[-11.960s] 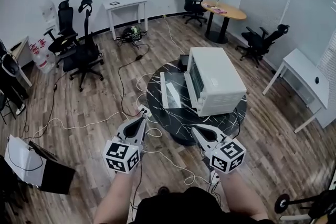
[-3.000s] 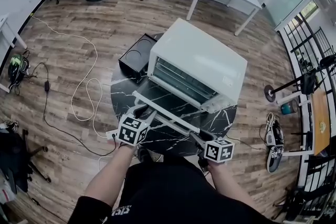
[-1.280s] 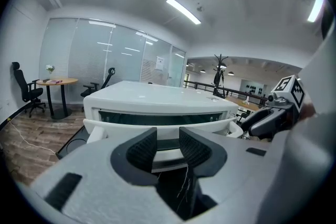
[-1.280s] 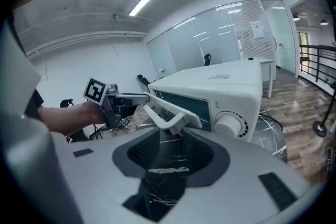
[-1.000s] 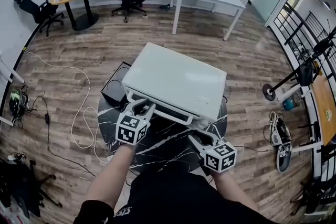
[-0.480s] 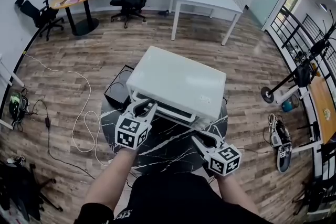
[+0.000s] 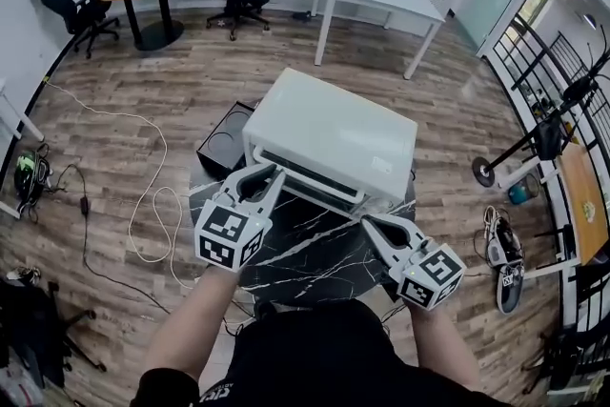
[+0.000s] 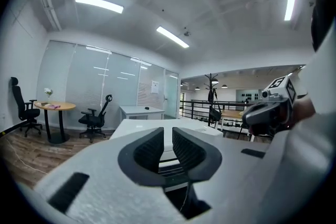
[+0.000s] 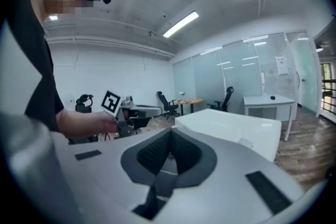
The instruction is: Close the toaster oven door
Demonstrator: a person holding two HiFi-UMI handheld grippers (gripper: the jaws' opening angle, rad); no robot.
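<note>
Since three seconds ago, the drop-down door [image 7: 307, 174] of the boxy white metal toaster oven [image 7: 334, 131] has gone from lying flat open to standing up against the oven's front. Both grippers have drawn back from it. The door looks shut, so the task appears done, though a thin leftover gap cannot be ruled out from above. The oven, its top smooth and matte, sits at the twelve-o'clock side of the round black desk [image 7: 305, 257] with white marble veining. The left gripper [image 7: 265, 174], grey with ribbed dark pads, hovers at the oven's seven o'clock. Its fingers have just been closing and stand a narrow slit apart with nothing between them. The right gripper [image 7: 374, 226], at five o'clock, has just brought its fingers together, also empty.
</note>
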